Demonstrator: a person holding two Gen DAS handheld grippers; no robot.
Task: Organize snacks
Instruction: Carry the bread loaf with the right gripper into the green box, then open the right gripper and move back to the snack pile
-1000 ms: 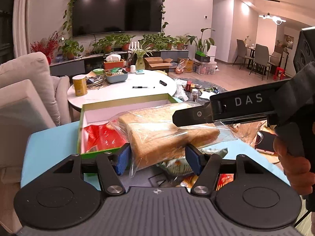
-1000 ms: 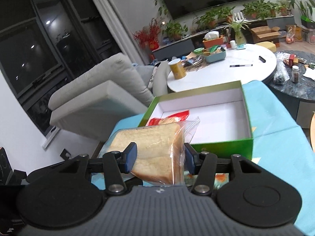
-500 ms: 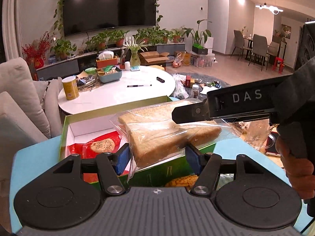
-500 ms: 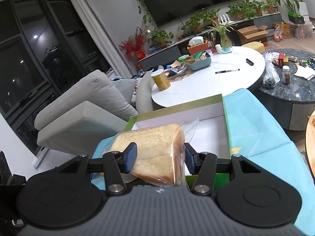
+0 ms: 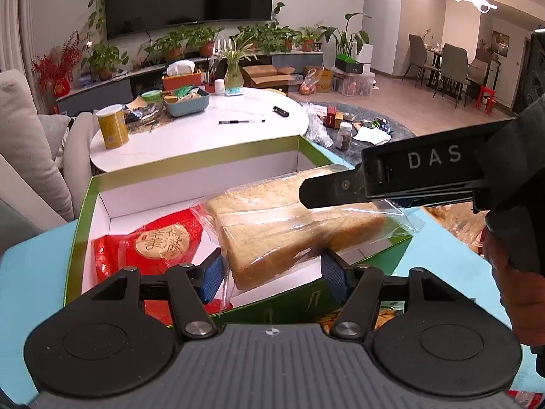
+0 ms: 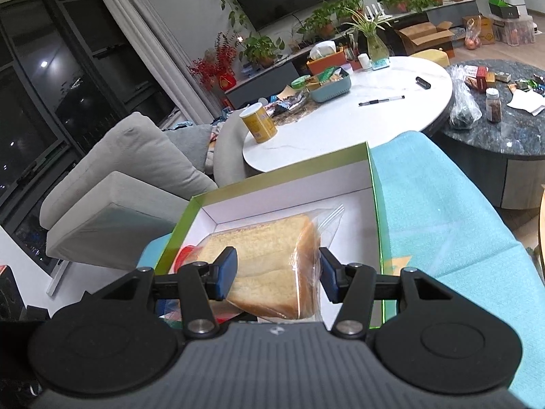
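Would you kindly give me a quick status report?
Left gripper and right gripper both shut on bagged bread. Bread over green box. Red packet inside, left; right side free.

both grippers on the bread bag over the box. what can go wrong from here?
1. Both the left gripper and the right gripper pinch one soft bag of sliced bread; uneven motion could squash slices or tear the plastic.
2. The red snack packet lies in the green box partly under the bread; lowering may land on it.
3. Releasing one side first could tip the bag onto the box wall.
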